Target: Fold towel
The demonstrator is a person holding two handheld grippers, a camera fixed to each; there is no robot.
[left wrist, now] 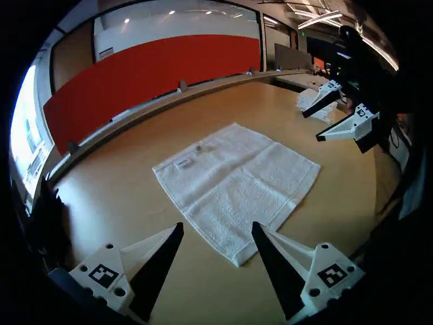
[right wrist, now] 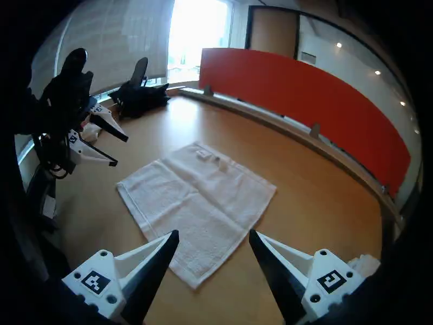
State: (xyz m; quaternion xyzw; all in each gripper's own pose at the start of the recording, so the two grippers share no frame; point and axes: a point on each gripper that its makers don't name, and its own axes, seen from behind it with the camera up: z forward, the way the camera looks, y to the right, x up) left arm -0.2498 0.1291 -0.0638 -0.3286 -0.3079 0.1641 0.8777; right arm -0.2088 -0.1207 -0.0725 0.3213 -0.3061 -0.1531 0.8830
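Both empty, left tool [left wrist: 216, 226], right tool [right wrist: 212, 233], spread wide over towel [left wrist: 238, 179]

Towel: the white terry towel [left wrist: 238, 184] [right wrist: 197, 200] lies spread flat on the tan wooden table [left wrist: 119, 184] [right wrist: 319, 200].
Partition: the red flat panel [left wrist: 151, 70] [right wrist: 325, 103] stands along the table's far edge, behind the towel.
Left gripper [left wrist: 217, 225] [right wrist: 121, 151]: before one towel corner, which lies between its fingers in the left gripper view.
Right gripper [right wrist: 214, 234] [left wrist: 310, 127]: before another corner, well apart from the left gripper.
Second cloth: a small white cloth [left wrist: 314, 103] lies on the table beyond the right gripper.
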